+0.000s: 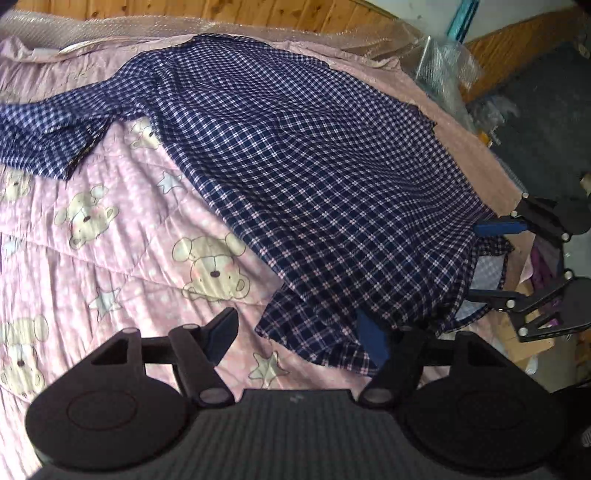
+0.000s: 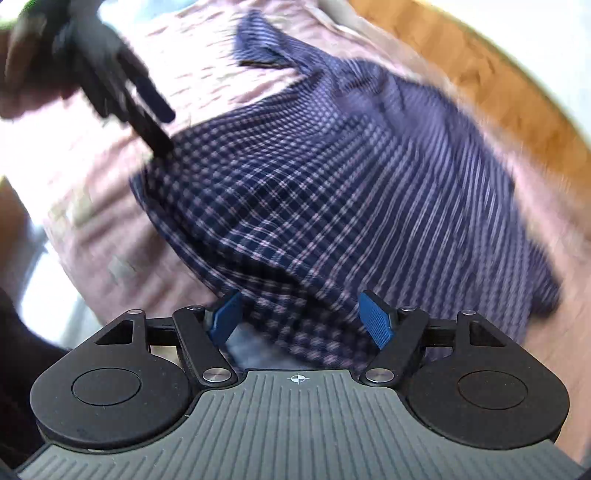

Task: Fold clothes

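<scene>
Shirt (image 1: 314,177): thin woven cloth, navy/white check, matt, soft creases. Quilt (image 1: 110,240): pink stitched cotton-like fabric, bear print, slightly puckered. Headboard (image 1: 184,13): varnished knotty wood, mild sheen. Left tongs (image 1: 299,332): matt black plastic, shiny metal pivot pins, blue pads (image 2: 375,319) finely textured (rubbery-looking). Bubble wrap (image 1: 443,55): clear, glossy plastic.

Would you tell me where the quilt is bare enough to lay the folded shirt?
The pink bear quilt is bare between the shirt body, its sleeve and the left gripper. The hem by the right gripper is crowded.
</scene>
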Demonstrator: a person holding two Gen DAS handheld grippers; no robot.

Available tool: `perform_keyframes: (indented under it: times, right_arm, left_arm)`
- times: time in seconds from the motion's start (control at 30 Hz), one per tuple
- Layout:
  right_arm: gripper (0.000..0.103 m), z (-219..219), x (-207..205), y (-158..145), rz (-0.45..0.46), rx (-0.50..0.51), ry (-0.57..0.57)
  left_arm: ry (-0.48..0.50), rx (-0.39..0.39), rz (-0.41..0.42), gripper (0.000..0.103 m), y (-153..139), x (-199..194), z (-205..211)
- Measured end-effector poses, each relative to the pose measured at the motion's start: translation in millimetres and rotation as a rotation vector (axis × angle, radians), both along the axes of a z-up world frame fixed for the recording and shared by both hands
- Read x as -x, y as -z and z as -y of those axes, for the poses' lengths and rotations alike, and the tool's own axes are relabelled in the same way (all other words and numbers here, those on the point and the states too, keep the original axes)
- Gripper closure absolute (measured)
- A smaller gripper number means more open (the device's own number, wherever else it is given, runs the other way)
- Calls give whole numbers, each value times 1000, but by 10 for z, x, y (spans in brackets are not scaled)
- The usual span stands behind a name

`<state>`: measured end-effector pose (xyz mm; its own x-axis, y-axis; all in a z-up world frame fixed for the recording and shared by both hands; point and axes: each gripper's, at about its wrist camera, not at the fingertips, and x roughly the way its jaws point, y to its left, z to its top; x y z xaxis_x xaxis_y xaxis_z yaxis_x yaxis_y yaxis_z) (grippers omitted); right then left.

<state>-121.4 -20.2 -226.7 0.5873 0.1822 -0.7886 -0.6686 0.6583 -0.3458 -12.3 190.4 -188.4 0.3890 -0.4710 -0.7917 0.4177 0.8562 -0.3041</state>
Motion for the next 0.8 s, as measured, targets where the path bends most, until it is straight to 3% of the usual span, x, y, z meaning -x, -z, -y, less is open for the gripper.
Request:
perform_keyframes:
  times: [0.1, 0.17, 0.2, 0.23, 0.3, 0.37, 0.47, 0.57, 0.63, 0.67, 0.7, 0.77, 0.8]
  right_arm:
    - [28, -106, 45, 76, 52, 52, -153]
    - [33, -245, 17, 163, 55, 78, -221]
    - [46, -287, -15, 221, 28, 84, -235]
    - [71, -307, -79, 262, -21, 86, -231]
    - [103, -286, -252, 275, -99, 63, -190]
    - [103, -194, -401, 137, -120, -6, -143]
    - [103, -11, -568, -205, -81, -92, -95]
    - [103, 247, -677, -599, -65, -231, -43]
    - [103, 399, -716, -753, -106, -354, -28]
    - [103, 459, -724, -777, -147, -421, -27]
    - [95, 513, -712, -732, -212, -485, -24]
    - [74, 682, -619, -586, -338, -571, -11]
    - [61, 773, -547, -521, -349, -579, 3]
  left_arm:
    - [78, -63, 56, 31, 37, 85, -15]
    - [177, -142, 98, 38, 75, 71, 101]
    - [212, -150, 102, 39, 105, 51, 165]
    - [248, -159, 107, 42, 134, 31, 229]
    - [319, -176, 116, 59, 194, -8, 357]
    - [296, -177, 92, 98, 219, -67, 397]
    - [95, 89, -38, 101, -11, -45, 73]
    - [-132, 426, -171, 100, -234, 279, -336]
    - [-261, 555, -276, 100, -148, 574, -501]
    - [-313, 587, -333, 99, -41, 709, -547]
    - [-374, 575, -389, 99, 91, 824, -580]
    - [-511, 492, -469, 95, 330, 1029, -649]
    - [-573, 438, -495, 93, 409, 1111, -682]
